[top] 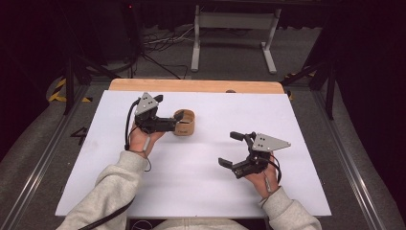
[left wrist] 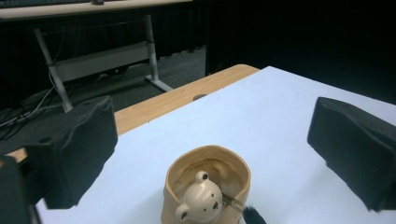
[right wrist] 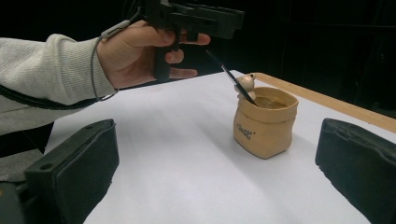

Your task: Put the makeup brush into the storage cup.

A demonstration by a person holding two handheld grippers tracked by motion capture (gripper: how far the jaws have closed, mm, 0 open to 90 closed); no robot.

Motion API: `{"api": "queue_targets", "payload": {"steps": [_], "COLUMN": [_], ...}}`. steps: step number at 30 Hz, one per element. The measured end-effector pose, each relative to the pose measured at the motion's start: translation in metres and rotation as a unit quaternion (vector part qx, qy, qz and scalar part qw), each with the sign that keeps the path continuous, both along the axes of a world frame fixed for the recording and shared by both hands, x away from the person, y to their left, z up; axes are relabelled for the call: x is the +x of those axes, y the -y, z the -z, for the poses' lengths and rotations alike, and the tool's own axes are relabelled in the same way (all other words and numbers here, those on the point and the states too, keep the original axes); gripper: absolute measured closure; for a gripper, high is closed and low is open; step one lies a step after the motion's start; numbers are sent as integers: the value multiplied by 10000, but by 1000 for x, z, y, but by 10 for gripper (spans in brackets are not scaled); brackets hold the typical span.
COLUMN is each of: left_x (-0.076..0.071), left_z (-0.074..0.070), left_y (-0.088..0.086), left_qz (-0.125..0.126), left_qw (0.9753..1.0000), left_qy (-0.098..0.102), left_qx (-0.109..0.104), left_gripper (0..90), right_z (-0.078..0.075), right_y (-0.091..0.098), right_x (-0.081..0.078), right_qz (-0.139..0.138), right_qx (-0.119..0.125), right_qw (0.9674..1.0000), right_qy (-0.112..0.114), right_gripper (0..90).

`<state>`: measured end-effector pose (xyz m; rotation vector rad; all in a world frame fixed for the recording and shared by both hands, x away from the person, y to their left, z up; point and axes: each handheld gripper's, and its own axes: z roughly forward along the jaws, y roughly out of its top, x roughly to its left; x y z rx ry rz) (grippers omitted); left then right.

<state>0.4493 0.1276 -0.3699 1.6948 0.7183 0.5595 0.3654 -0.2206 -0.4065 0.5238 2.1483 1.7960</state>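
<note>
Pot: a small tan sack-shaped pot [top: 184, 122] stands upright on the white bench [top: 206, 191], in its far left part, near the wooden back edge.
Pot contents: a cream bear-head figure [left wrist: 201, 202] sits at the pot's rim, and a thin black brush [right wrist: 231, 78] leans out of the opening, slanting up toward the left hand.
Left gripper: the left gripper [top: 173, 122] is held just above and beside the pot, its tips over the near left rim in the high view.
Left gripper state: released; the jaws stand wide apart and have just been opening, with the pot low between them in the left gripper view and neither pad touching it.
Left hand: the left hand [right wrist: 140, 53] holds the gripper body level above the bench, a pale sleeve behind it.
Right gripper: the right gripper [top: 231, 149] hovers over the near right part of the bench, well apart from the pot.
Right gripper state: released, jaws spread wide with nothing between them; the pot shows far ahead of them.
</note>
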Motion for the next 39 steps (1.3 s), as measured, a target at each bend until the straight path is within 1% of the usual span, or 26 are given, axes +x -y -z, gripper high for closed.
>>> {"api": "queue_targets", "payload": {"steps": [2,3,4,5,9,10,12,13,14,16,20,24,27,36,39], "left_x": [-4,-7,-7,-10,-19,-19,-26,-31,-31,-37,-46,-54,-59,-70,-74], "left_z": [-2,-3,-3,-4,-8,-8,-9,-11,-11,-12,-13,-11,-10,-1,3], "left_y": [-4,-7,-7,-10,-17,-17,-21,-25,-25,-29,-36,-43,-47,-55,-57], "left_qz": [84,152,152,197,310,310,369,400,400,440,551,674,699,816,809], "left_qw": [9999,9998,9998,9996,9992,9992,9990,9988,9988,9986,9977,9966,9963,9949,9948], "left_qy": [-19,6,6,1,-7,-7,21,48,48,54,45,-16,2,-94,-74], "left_qx": [-67,-138,-138,-190,-255,-255,-249,-272,-272,-297,-401,-484,-501,-587,-621], "left_gripper": [16,13,12,12,11,10,9,8,8,7,7,2,2,2,2], "right_z": [-1,-1,-1,-2,-7,-9,-10,-10,-10,-11,-11,-13,-14,-13,-13], "right_y": [1,2,2,3,8,9,12,15,15,18,22,24,26,34,36], "right_x": [0,0,0,0,1,1,1,3,3,3,3,2,2,2,1], "right_qz": [12,32,32,40,94,116,130,168,168,213,261,263,284,355,380], "right_qx": [1,5,5,6,-43,-42,-31,-36,-36,-37,-51,-135,-140,-198,-218], "right_qw": [10000,10000,10000,10000,9999,9998,9998,9997,9997,9997,9995,9994,9993,9990,9989], "right_qy": [10,17,17,26,118,148,162,151,151,141,141,205,221,190,190], "right_gripper": [0,0,0,0,0,0,0,0,0,0,0,0,0,0,0]}}
